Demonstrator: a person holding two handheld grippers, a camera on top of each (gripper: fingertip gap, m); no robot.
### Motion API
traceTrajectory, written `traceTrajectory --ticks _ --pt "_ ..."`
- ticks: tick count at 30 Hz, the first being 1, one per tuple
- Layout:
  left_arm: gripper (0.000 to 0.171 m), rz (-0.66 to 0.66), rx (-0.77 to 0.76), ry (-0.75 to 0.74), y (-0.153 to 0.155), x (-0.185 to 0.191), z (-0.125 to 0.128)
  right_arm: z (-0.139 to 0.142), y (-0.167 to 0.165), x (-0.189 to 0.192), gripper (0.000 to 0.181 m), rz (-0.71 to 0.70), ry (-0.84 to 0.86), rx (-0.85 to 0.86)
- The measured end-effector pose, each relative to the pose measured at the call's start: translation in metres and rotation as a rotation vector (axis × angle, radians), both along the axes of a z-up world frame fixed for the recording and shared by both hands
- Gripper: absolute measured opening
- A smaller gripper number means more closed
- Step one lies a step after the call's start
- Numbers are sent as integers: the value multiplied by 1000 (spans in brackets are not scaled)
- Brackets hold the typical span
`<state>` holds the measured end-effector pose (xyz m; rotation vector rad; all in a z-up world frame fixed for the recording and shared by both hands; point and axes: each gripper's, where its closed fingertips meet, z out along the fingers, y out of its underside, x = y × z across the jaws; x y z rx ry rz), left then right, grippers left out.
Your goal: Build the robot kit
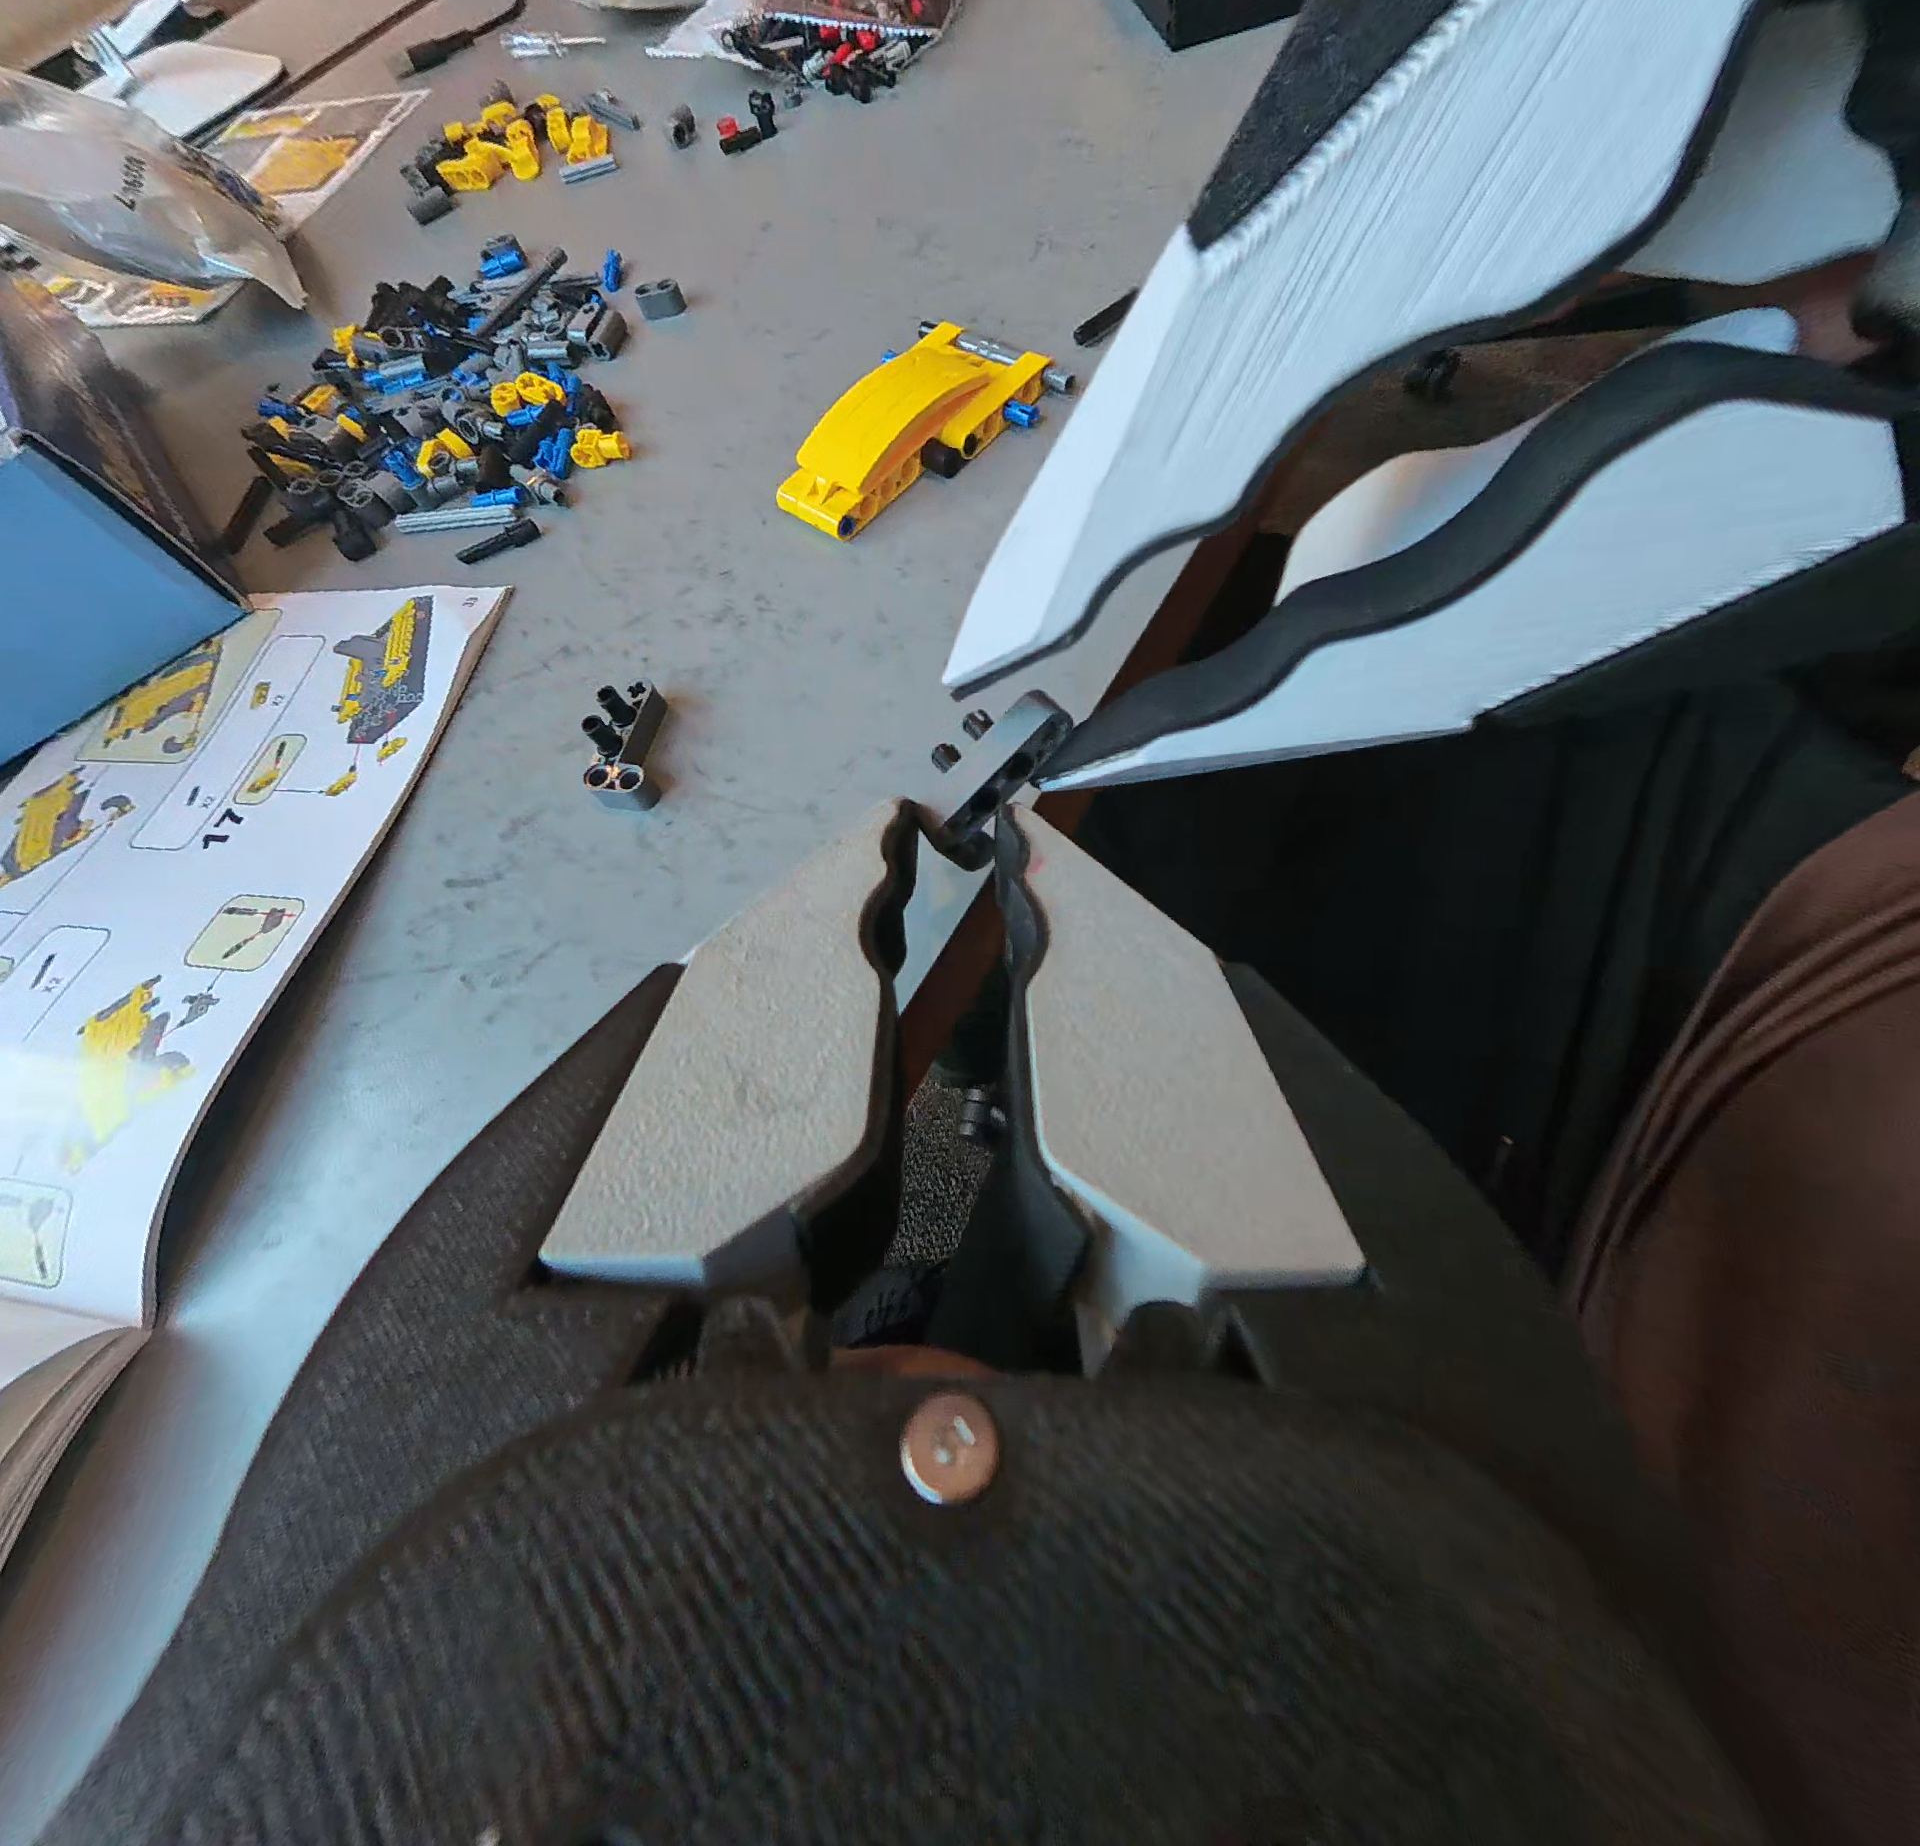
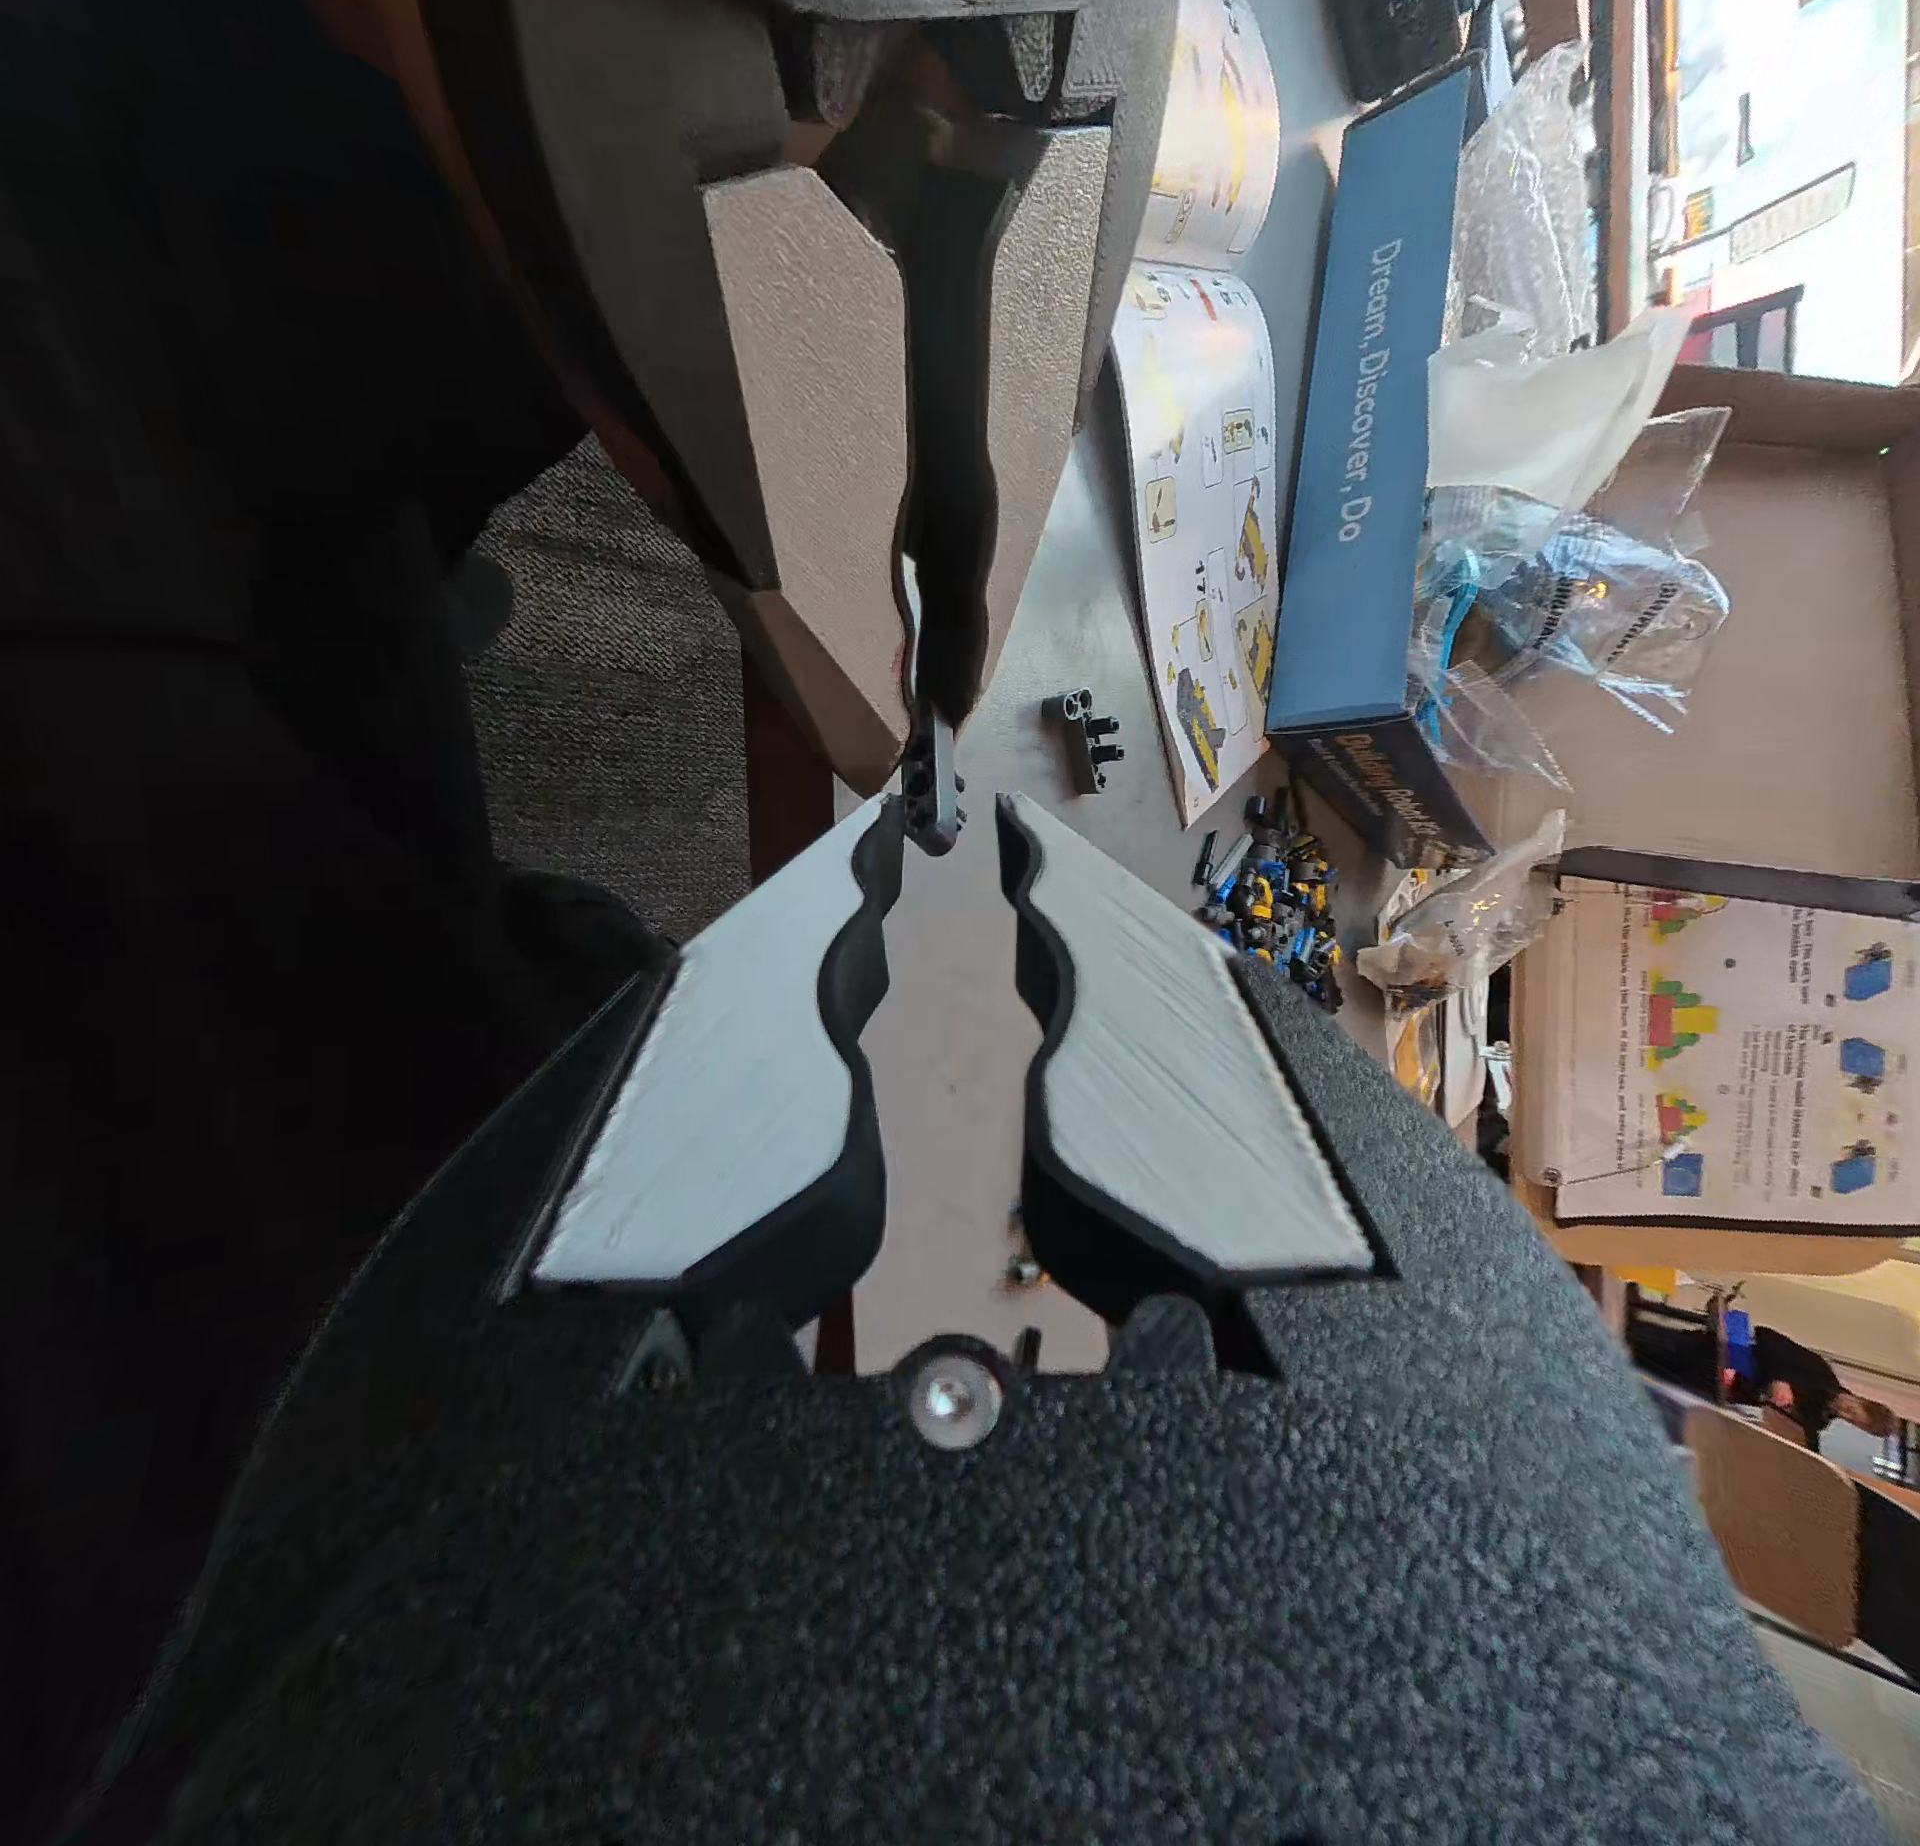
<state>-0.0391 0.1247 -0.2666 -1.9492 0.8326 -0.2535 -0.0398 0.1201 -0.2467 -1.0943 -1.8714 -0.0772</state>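
Left wrist view: my grippers meet on one small beam

Item 1: my left gripper (image 1: 961, 825), fingers clamped on the lower end of a dark grey holed beam (image 1: 1008, 768), held above the grey worktop (image 1: 727, 601) edge.
Item 2: my right gripper (image 2: 940, 809), fingers parted, one fingertip (image 1: 1060, 757) touching the beam's upper end.
Item 3: grey connector piece (image 1: 623, 747), at 9 o'clock from the beam, near.
Item 4: yellow curved assembly (image 1: 914, 425), at 12 o'clock.
Item 5: loose parts pile (image 1: 447, 404), at 10 o'clock.
Item 6: open instruction booklet (image 1: 208, 861), far 9 o'clock.
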Motion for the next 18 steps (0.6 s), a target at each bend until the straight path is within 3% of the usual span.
traceTrajectory --ticks 7,12,18 --pt "11 3 -9 10 0 1 -2 -6 -1 1 9 50 -30 92" --pt "17 -29 75 -16 0 4 9 -1 2 4 7 24 71 -121" --pt "15 -89 266 116 -2 5 22 6 -2 5 7 28 173 -403"
